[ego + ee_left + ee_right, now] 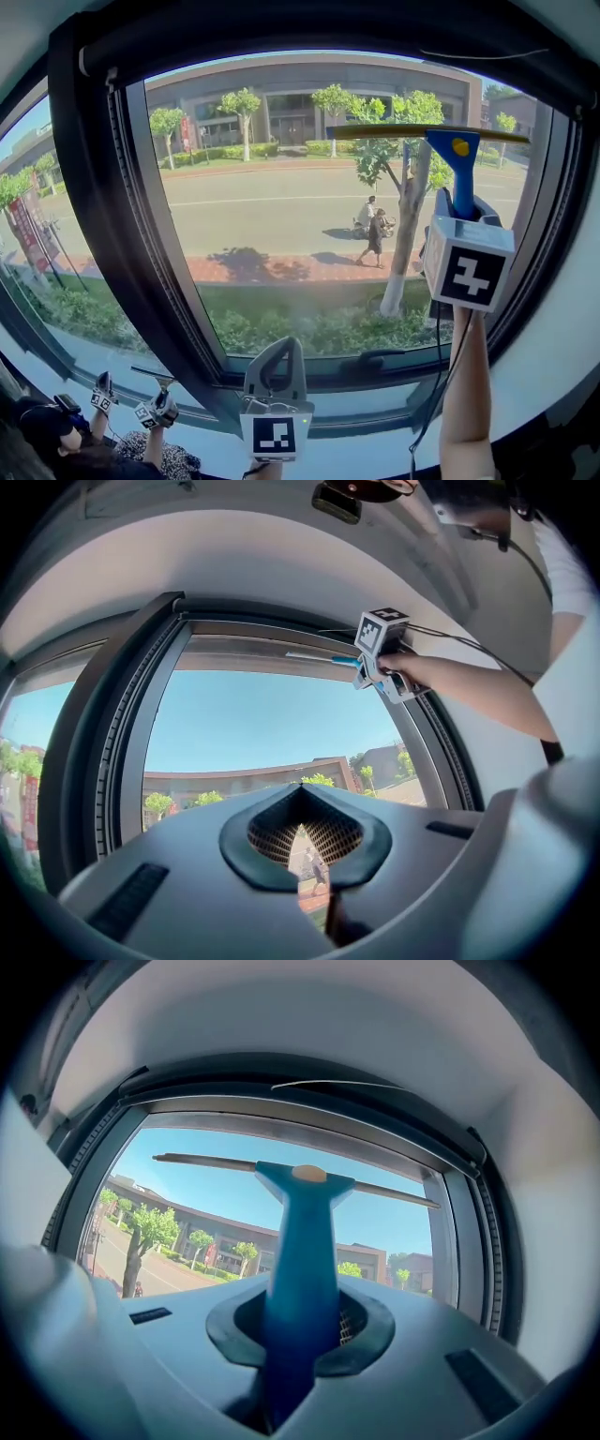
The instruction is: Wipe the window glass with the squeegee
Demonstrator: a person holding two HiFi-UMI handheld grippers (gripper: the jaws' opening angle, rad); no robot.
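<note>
The squeegee [457,169] has a blue handle and a long thin blade [384,131] lying level across the upper right of the window glass [281,216]. My right gripper [458,212] is raised and shut on the handle from below. In the right gripper view the handle [302,1241] rises between the jaws and the blade [211,1161] sits just under the top frame. My left gripper [277,352] is low at the centre, near the sill, pointing up at the glass, shut and empty. Its own view shows the jaws [302,841] closed and the right gripper [375,658] high up.
A dark window frame [141,262] borders the pane, with a thick post on the left. A pale sill [375,412] runs below. At the bottom left another person [56,441] holds small grippers [155,411]. Outside are a street, trees and buildings.
</note>
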